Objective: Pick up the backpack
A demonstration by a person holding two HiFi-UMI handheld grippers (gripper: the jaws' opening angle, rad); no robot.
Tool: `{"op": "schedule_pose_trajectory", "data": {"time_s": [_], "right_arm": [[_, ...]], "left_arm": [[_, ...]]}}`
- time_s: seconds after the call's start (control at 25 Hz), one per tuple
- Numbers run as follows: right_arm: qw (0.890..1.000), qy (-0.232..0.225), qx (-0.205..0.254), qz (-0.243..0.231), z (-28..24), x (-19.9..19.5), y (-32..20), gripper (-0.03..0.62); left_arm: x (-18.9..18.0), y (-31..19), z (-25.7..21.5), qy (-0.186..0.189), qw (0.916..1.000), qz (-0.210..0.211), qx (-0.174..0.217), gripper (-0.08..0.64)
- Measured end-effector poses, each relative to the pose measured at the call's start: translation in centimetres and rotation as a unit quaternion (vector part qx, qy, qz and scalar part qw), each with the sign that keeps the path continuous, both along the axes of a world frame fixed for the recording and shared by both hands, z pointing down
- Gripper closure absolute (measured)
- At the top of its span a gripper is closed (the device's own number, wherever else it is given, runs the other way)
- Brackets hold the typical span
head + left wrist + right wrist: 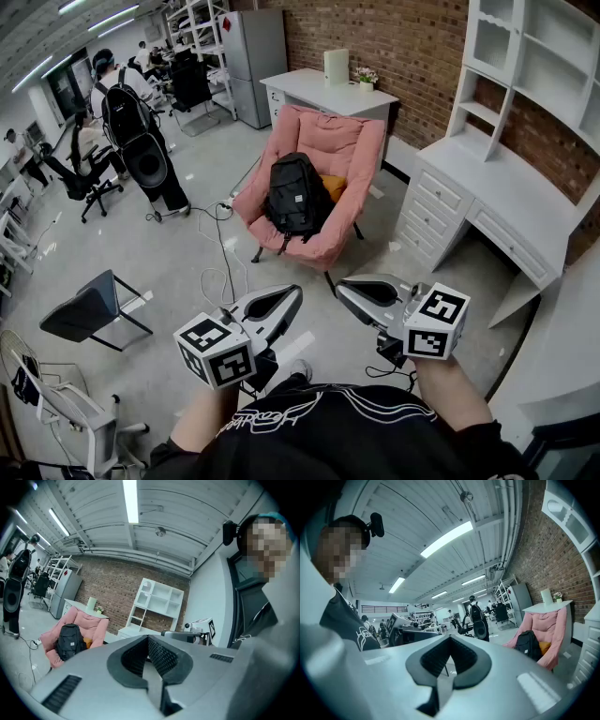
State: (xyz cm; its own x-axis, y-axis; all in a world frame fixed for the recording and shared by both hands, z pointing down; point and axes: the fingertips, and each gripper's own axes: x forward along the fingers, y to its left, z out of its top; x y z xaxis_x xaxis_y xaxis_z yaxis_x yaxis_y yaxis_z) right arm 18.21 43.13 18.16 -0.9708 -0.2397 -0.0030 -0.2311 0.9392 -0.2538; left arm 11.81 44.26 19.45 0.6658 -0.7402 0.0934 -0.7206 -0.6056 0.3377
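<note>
Backpack [296,195]: we see it black, rounded at the top, with a small pale label on its front | Place: upright on the pink armchair [349,141], leaning against its back, an orange thing [333,187] just beside it | Left gripper [296,292]: clenched on nothing, well apart from the backpack | Right gripper [340,287]: clenched too, nothing in it

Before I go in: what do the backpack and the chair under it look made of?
Backpack: black woven fabric, probably nylon; matte, with soft folds and a slumped shape. Chair: pink padded cloth, plush-looking, with quilted seams; its thin dark legs look like metal.
</note>
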Motion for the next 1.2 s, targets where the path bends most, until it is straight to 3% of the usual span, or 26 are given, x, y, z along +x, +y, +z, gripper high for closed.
{"op": "schedule_pose_trajectory", "data": {"time_s": [0.64,0.76,1.2], "right_arm": [[1.0,-0.001,0.0,-0.01,1.0,1.0,-0.9,0.588],[1.0,0.015,0.014,-0.001,1.7,1.1,-1.7,0.588],[1.0,0.022,-0.005,0.012,2.7,0.5,-6.2,0.588]], "left_arm": [[1.5,-0.8,0.8,-0.023,0.9995,0.002,-0.02,0.558],[1.6,-1.6,1.4,-0.03,0.9992,0.001,-0.026,0.558],[0.7,-6.4,2.5,-0.039,0.9982,0.004,-0.046,0.558]]}}
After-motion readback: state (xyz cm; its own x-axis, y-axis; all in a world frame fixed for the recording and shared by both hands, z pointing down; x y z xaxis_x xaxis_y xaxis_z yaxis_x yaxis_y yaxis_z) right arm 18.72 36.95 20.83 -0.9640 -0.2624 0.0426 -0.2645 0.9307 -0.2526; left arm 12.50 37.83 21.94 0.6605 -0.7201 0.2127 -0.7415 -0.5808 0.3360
